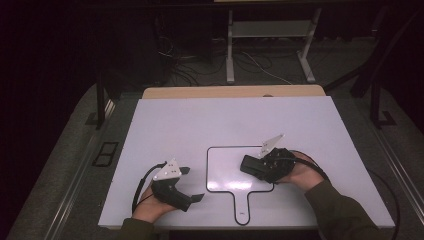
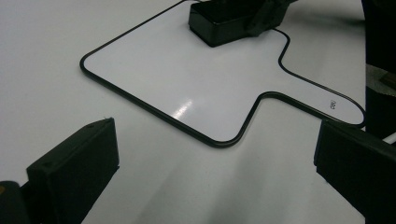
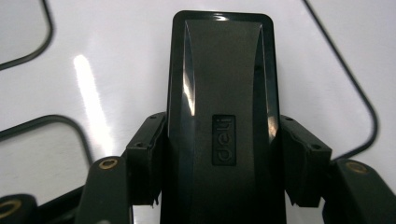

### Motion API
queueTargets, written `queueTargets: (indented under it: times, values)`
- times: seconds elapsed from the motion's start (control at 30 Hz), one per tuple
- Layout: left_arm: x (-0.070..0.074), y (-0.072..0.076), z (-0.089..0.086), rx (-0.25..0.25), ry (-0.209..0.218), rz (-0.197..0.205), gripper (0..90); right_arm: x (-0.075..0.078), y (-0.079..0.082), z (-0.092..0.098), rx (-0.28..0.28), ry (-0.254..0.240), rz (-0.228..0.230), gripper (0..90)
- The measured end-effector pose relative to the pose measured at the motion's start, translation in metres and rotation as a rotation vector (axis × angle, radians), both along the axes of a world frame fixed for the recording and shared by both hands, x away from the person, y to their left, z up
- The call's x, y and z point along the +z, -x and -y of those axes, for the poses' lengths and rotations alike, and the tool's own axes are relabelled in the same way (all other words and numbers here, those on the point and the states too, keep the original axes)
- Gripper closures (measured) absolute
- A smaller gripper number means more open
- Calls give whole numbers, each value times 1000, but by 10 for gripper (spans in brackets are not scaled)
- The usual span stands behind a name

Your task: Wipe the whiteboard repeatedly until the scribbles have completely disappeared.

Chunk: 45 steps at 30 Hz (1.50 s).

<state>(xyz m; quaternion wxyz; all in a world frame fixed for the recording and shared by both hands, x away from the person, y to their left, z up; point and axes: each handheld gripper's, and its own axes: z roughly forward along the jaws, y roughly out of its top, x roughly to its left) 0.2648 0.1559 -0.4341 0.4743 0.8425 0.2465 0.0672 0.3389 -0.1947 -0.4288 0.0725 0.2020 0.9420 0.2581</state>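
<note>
While the high view is dim around its edges, the white table fills its middle, and a black outline shaped like a paddle is drawn low at centre. The left hand-held gripper sits at lower left of that frame, held by a hand whose forearm is cut off by the bottom edge; its jaws stand wide apart with nothing between them. In the left gripper view those two black jaws rise from the bottom corners, the right one partly cropped, and the outline spreads across the middle of the frame, with a tiny mark in its handle too small to read.

Right of centre in the high view, the right hand-held gripper is closed around a black box, which lies over the outline's right part; whether it rests on the table or hangs just above it cannot be told. The right gripper view shows the box upright in mid-frame, pinched on both long sides, a raised "deli" mark on its lid, its lower end cut off by the frame.
</note>
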Motion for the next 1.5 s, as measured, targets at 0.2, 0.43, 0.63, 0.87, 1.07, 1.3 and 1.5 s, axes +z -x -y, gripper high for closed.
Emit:
queueTargets:
  times: [0.2, 0.43, 0.63, 0.87, 1.07, 1.3, 1.5]
  values:
    - [0, 0, 1, -2, -2, -2, 0, 0, -21, 2, -60, -2, 5, 387]
    - [0, 0, 0, -1, 0, -3, 0, 0, -52, 1, -124, 4, 5, 387]
    - [0, 0, 0, -3, 0, -1, 0, 1, -66, -1, -164, 20, 18, 387]
    - [0, 0, -1, -2, 0, -1, 0, 3, -67, 6, -210, -22, 15, 387]
    - [0, 0, -1, -2, 0, -1, 0, 10, -58, 10, -216, -74, 7, 387]
    - [1, 0, -1, -5, 0, 2, 0, 16, -54, 18, -229, -114, 7, 387]
    - [1, -1, 0, -4, 5, 0, 0, 23, -55, 17, -238, -147, 8, 386]
